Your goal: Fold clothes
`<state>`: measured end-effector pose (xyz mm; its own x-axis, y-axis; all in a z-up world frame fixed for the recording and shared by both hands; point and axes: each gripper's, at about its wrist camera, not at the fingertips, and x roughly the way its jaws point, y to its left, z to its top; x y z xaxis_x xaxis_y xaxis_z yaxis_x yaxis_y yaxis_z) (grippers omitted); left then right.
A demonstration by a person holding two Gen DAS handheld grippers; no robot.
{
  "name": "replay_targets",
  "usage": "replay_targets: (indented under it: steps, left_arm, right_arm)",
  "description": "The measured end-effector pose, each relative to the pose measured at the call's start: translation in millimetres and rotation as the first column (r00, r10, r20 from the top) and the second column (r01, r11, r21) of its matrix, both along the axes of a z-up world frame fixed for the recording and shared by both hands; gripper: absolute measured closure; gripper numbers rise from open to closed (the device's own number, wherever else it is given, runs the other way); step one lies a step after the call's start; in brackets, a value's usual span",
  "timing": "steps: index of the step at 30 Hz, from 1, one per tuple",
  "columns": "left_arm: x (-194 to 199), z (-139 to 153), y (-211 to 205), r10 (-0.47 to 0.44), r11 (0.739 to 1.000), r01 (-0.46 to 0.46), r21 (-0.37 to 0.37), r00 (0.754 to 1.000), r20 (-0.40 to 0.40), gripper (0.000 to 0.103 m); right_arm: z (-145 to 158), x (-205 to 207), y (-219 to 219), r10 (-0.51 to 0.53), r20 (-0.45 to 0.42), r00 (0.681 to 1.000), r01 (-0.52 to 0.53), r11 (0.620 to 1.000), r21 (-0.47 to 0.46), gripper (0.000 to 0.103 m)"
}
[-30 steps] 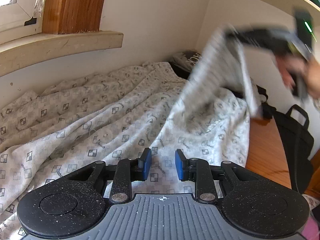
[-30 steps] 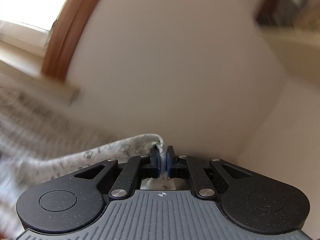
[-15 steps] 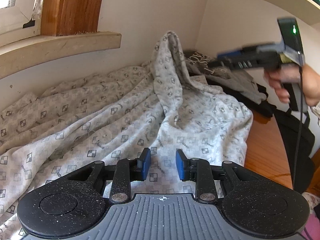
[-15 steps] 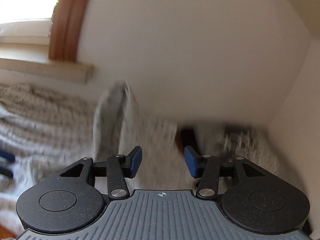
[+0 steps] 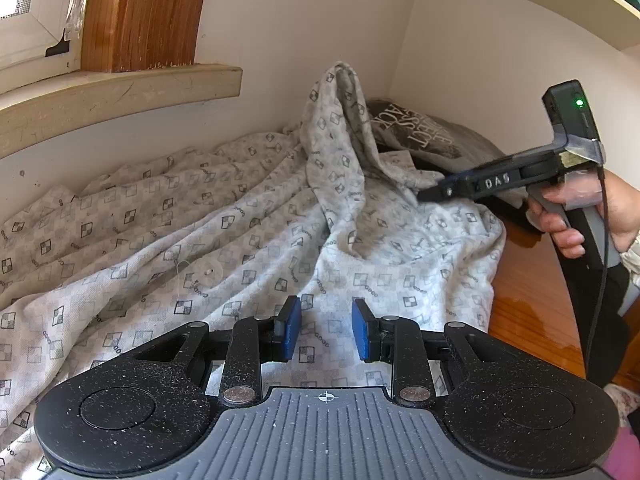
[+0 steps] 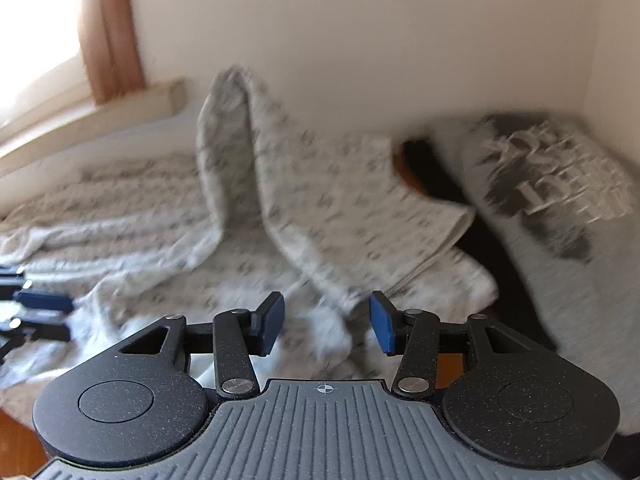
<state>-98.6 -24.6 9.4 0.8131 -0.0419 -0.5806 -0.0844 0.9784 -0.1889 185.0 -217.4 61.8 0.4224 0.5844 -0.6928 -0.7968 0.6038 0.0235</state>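
A pale garment with a small square print [image 5: 240, 240] lies spread and rumpled over the wooden table. One part of it stands in a peak [image 5: 340, 92] against the back wall. My left gripper [image 5: 324, 328] hovers low over the garment's near side, open, with cloth beneath but nothing pinched. My right gripper [image 5: 430, 194], held by a hand [image 5: 580, 220], points down at the garment's right side. In the right wrist view the right gripper [image 6: 326, 324] is open over a folded edge of the garment [image 6: 320, 200], which no pad touches. The left gripper [image 6: 68, 317] shows at the left edge.
A grey T-shirt with a dark printed panel [image 5: 420, 128] lies on a black garment [image 6: 432, 176] in the back right corner. Bare wooden tabletop [image 5: 532, 300] shows at the right. A black bag [image 5: 592, 300] stands beyond it. A window sill [image 5: 120, 92] juts from the wall at left.
The right gripper opened and let go of the garment it had lifted. The cloth dropped into a peak against the wall, and the right gripper came down toward it. The left gripper stayed still.
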Motion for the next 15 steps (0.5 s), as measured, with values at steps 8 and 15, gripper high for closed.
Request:
replay_targets:
  steps: [8,15]
  left_arm:
    - [-1.0,-1.2,2.2,0.005,1.000,-0.005,-0.012,1.000,0.005,0.072]
    - [-3.8,-1.3,4.6,0.031,0.999,-0.031,-0.015,0.999,0.010,0.072]
  right_arm:
    - [25.6,-9.4,6.1,0.011,0.126,0.992,-0.018,0.998,0.058,0.099]
    - [30.6,-19.9,27.1,-0.061,0.329,0.942,0.023,0.993,0.118,0.096]
